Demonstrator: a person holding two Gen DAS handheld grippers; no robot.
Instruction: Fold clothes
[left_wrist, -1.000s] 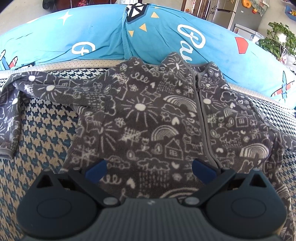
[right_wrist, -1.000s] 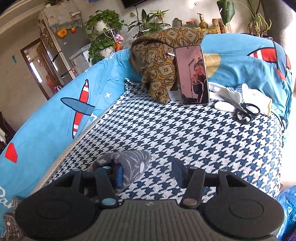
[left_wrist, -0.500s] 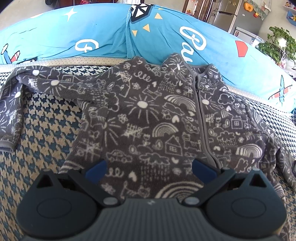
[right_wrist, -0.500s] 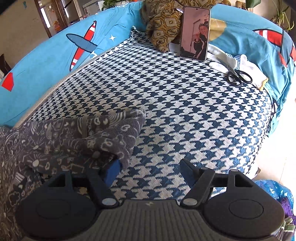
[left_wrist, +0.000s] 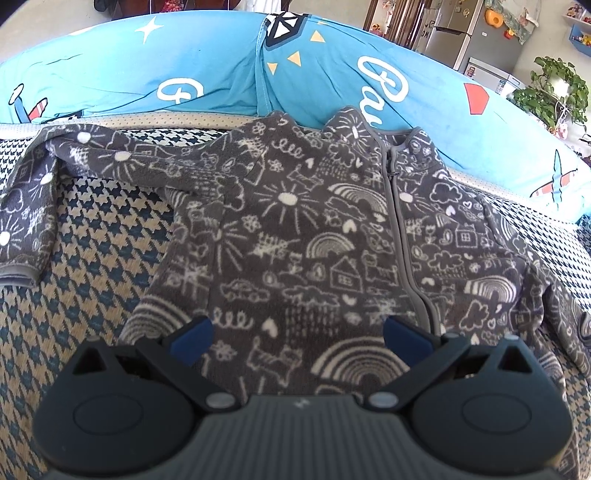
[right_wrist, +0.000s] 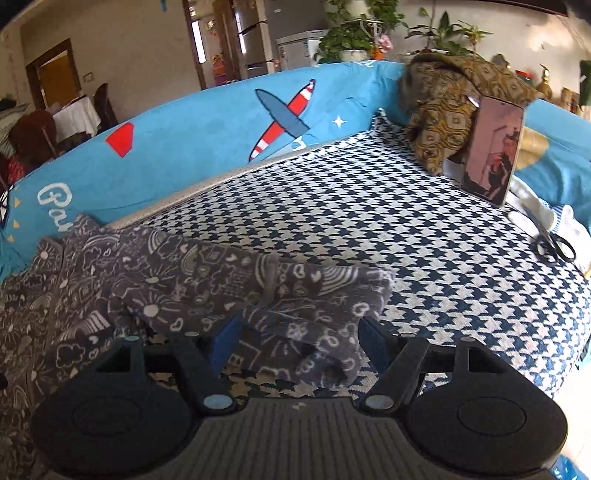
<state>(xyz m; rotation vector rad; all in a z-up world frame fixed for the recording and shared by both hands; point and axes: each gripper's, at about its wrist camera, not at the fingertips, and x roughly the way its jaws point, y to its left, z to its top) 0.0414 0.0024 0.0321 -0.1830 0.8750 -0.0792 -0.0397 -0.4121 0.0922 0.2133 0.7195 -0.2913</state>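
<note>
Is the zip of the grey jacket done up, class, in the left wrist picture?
Yes: the zip runs closed from collar to hem down the grey jacket, with both front halves joined.

- 1 grey doodle-print fleece jacket (left_wrist: 303, 236), spread on the houndstooth sofa seat (right_wrist: 424, 236)
- 2 jacket sleeves: 1 out at the seat's left (left_wrist: 33, 206), 1 bunched on the seat (right_wrist: 295, 295)
- 2 grippers: left gripper (left_wrist: 297, 334), right gripper (right_wrist: 295, 341)
- 1 phone (right_wrist: 493, 149), at the seat's far end
- 1 pair of scissors (right_wrist: 556, 245), near the phone
- 1 brown patterned cloth (right_wrist: 447, 107), behind the phone
</note>
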